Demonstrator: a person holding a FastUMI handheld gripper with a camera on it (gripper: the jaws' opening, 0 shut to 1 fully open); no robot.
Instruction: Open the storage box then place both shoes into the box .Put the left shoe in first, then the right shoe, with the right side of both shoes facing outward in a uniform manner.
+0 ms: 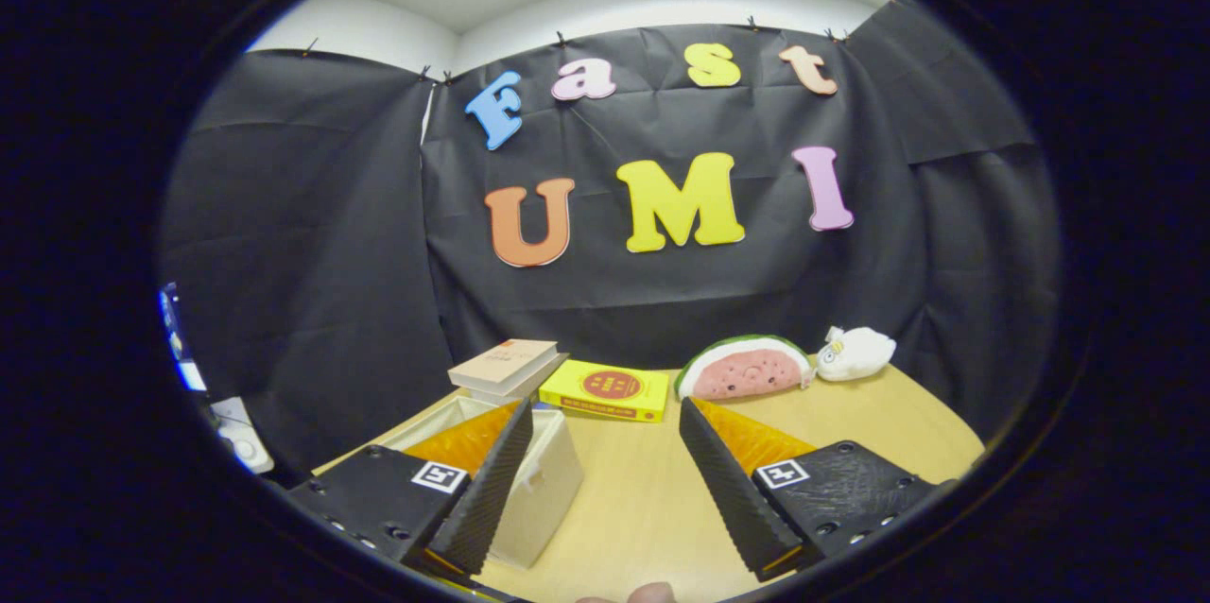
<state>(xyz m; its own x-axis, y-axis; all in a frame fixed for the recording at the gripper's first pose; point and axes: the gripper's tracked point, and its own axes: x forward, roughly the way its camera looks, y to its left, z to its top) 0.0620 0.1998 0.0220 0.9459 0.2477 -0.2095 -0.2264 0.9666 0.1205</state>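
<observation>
Item one: my gripper [605, 433], held above the table [879, 433]. I see both fingers [492, 480] spread wide apart, released, with bare tabletop between them and nothing pressed by either.

Item two: the storage box [544, 490], pale cream, standing on the table at my left finger. The finger overlaps its near upper edge from my viewpoint; I cannot tell whether it touches. The box's top looks open toward me, with a light inner rim visible behind the left finger, though much of the opening is hidden by the finger itself.

Item three: a stack of books [506, 367], the top one with a tan cover, lying just beyond the box and slightly tilted.

Item four: a yellow box [607, 389] with a red round mark on its face, lying flat just beside the books, ahead of the gap between my fingers.

Item five: a watermelon-slice plush [744, 370], pink face and green rind, standing beyond my right finger near the far table edge.

Item six: a small white plush [855, 353], just beside the watermelon plush, on its far side from the yellow box.

Item seven: a fingertip [650, 593] of a person, showing low between the fingers.

Item eight: the table itself, light wood, with a rounded far edge against the black cloth wall [312, 253].
</observation>
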